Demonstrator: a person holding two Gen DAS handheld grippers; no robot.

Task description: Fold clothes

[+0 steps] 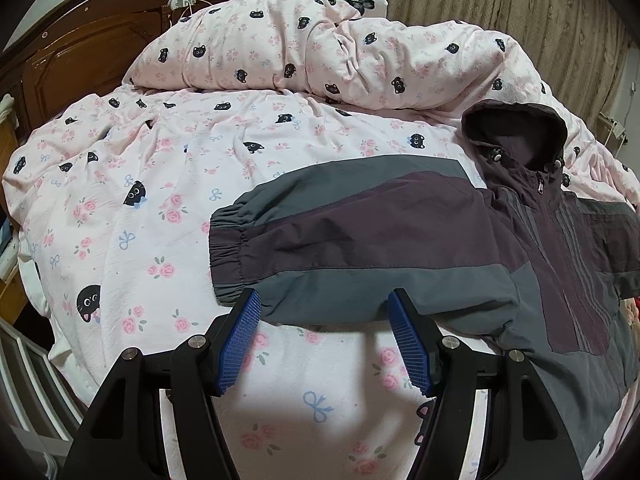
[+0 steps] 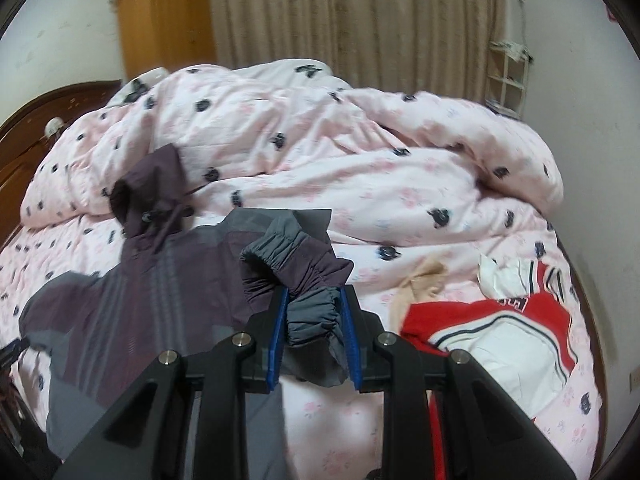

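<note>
Bed edges are cut off, and the right view is motion-blurred. Jacket lies flat on the bed, its far side out of frame. Red top is partly hidden. Left gripper gapes empty at the sleeve edge. Right gripper pinches the other cuff.

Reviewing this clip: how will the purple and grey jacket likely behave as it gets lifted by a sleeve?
Probably floppy: the cuff bunches between the right gripper jaws. Likely light, since the thin shell lies nearly flat on the bedsheet. Possibly slippery, as the jacket fabric looks smooth, so it may slide out.
</note>
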